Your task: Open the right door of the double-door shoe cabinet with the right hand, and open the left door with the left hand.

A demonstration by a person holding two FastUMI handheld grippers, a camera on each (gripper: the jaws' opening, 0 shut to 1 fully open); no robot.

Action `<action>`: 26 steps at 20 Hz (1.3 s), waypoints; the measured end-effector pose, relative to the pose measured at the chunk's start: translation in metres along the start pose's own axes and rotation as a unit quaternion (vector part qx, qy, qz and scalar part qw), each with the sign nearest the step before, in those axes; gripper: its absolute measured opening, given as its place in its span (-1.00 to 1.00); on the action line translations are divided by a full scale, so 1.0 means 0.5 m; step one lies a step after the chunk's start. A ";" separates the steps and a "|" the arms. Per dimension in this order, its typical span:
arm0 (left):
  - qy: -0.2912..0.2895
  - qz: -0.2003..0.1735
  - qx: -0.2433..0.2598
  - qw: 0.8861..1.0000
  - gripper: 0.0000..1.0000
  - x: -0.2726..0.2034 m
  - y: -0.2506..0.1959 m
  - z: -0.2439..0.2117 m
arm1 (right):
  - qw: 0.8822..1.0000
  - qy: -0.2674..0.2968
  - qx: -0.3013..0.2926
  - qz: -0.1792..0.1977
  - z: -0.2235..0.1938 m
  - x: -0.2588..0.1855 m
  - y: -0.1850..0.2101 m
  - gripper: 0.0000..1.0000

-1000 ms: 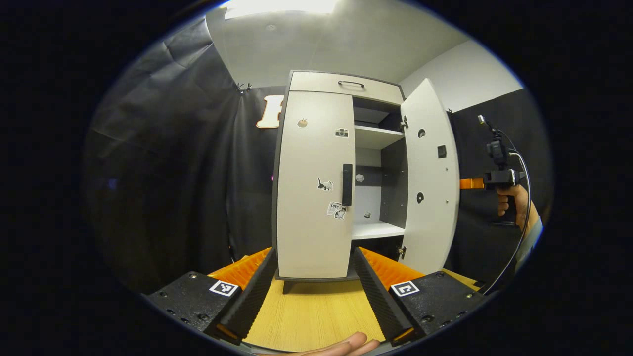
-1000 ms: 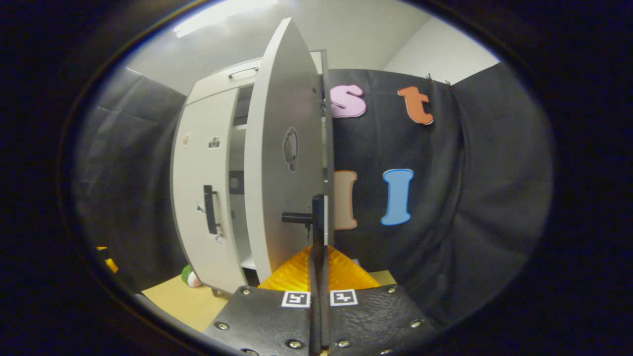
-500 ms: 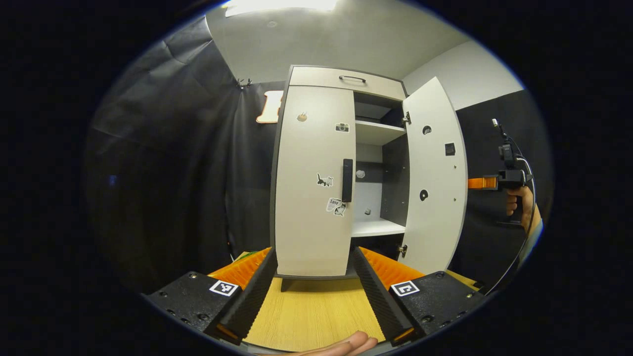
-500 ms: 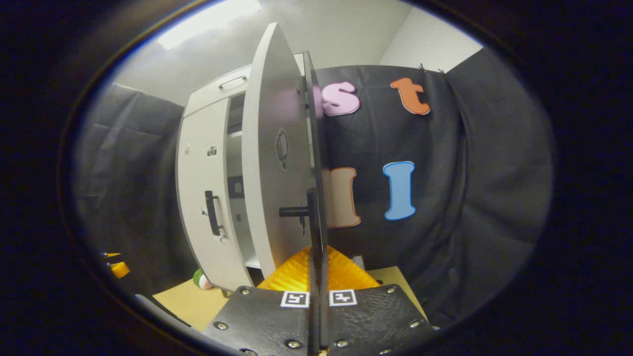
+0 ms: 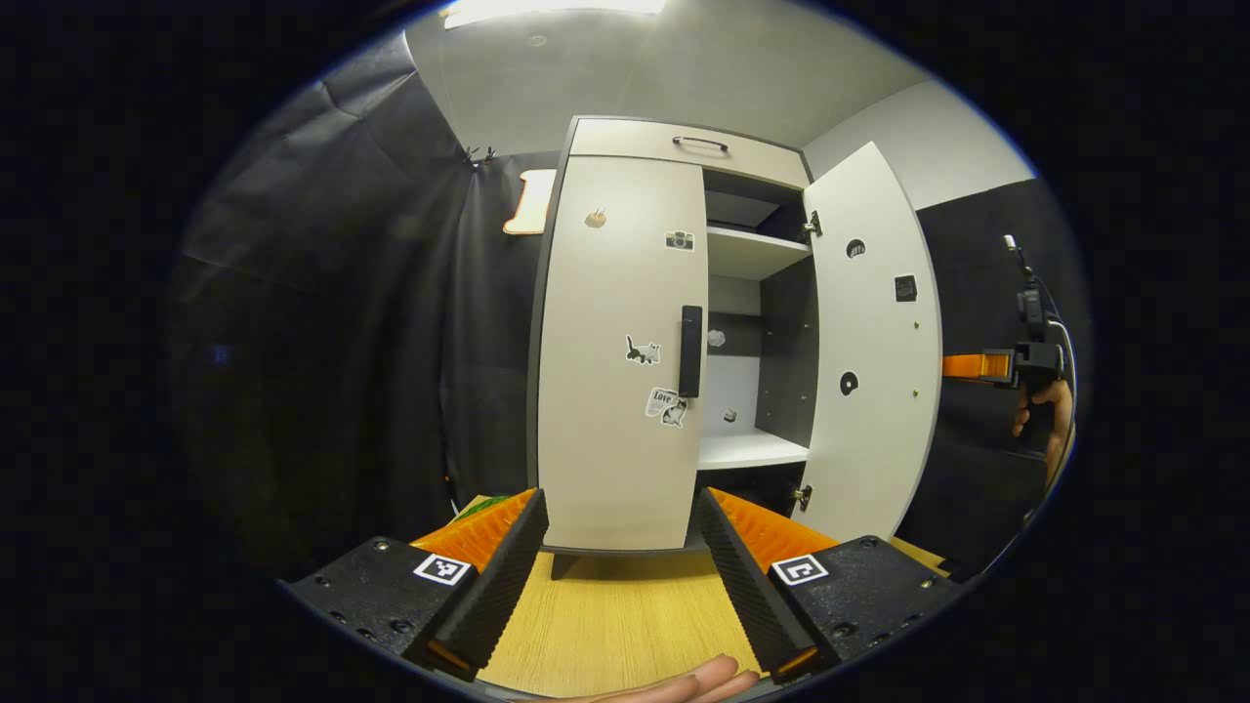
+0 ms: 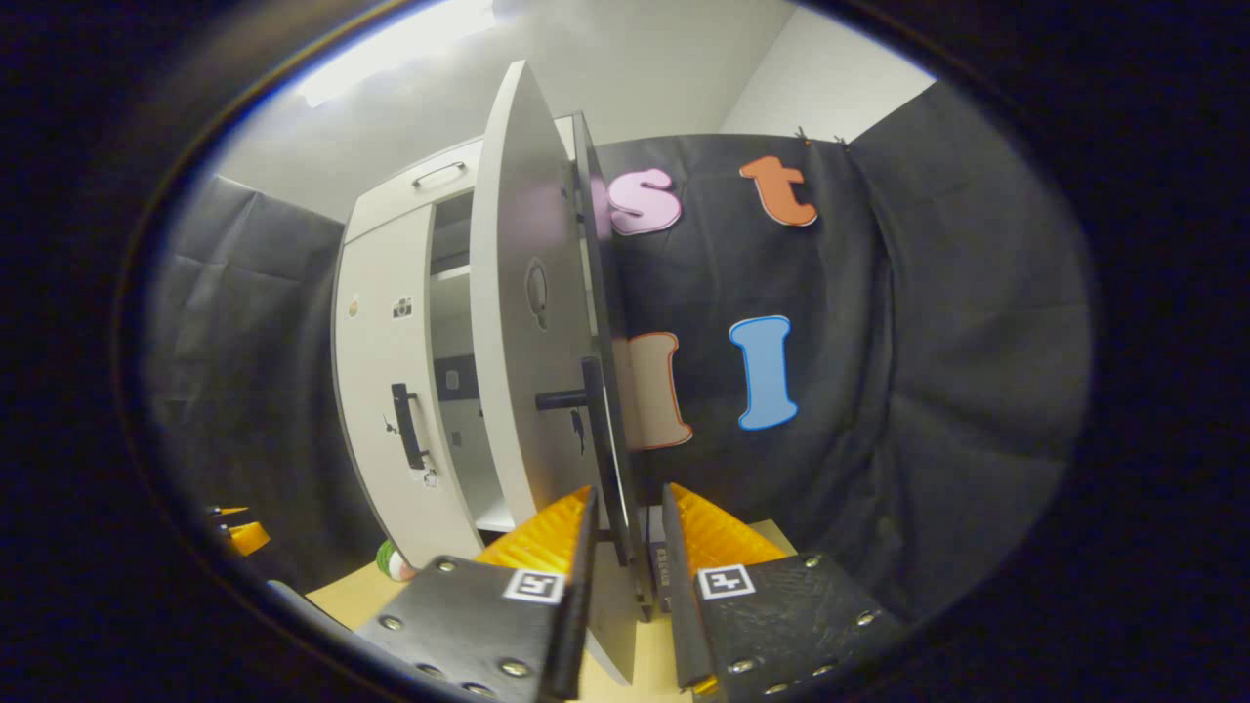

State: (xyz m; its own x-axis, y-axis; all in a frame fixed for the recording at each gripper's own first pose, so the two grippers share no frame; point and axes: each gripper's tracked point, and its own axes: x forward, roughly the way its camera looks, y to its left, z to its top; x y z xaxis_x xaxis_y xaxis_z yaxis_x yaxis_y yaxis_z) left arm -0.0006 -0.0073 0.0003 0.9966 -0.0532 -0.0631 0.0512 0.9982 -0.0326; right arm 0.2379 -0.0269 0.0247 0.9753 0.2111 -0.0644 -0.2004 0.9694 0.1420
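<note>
Right door [image 5: 872, 342]: stood open.
Left door [image 5: 615, 351]: was closed.
Left gripper [image 5: 617, 571]: fingers spread.
Right gripper [image 6: 625, 586]: fingers parted around door edge.

A staged recording booth: black cloth wall [image 5: 322, 293] draped behind a shoe cabinet [image 5: 625, 342] standing on a wooden counter [image 5: 615, 625].

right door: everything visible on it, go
The right door is a pale, flat panel, swung wide open on hinges at its right edge. Its inner face shows two round marks and a small dark square. A black bar handle stands off its outer face. The right gripper straddles its free edge, fingers apart.
</note>
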 end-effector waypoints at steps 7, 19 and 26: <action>0.016 0.022 0.027 0.999 0.92 0.071 0.013 0.012 | 0.993 -0.001 -0.106 -0.049 -0.048 -0.106 0.032 0.87; -0.014 -0.008 0.009 1.000 0.87 0.273 -0.034 0.108 | 0.997 -0.025 -0.073 0.000 -0.139 -0.291 0.215 0.87; -0.051 -0.006 0.041 0.998 0.92 0.400 -0.103 0.170 | 0.996 -0.042 -0.071 -0.016 -0.162 -0.338 0.232 0.92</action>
State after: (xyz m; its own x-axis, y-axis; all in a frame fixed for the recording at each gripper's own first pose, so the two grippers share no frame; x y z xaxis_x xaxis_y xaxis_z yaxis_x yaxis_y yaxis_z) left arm 0.2017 -0.0668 0.0743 0.9970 -0.0670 0.0386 0.0650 0.9966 0.0497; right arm 0.0425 0.0603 -0.0278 0.9846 0.1741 0.0181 -0.1741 0.9847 -0.0013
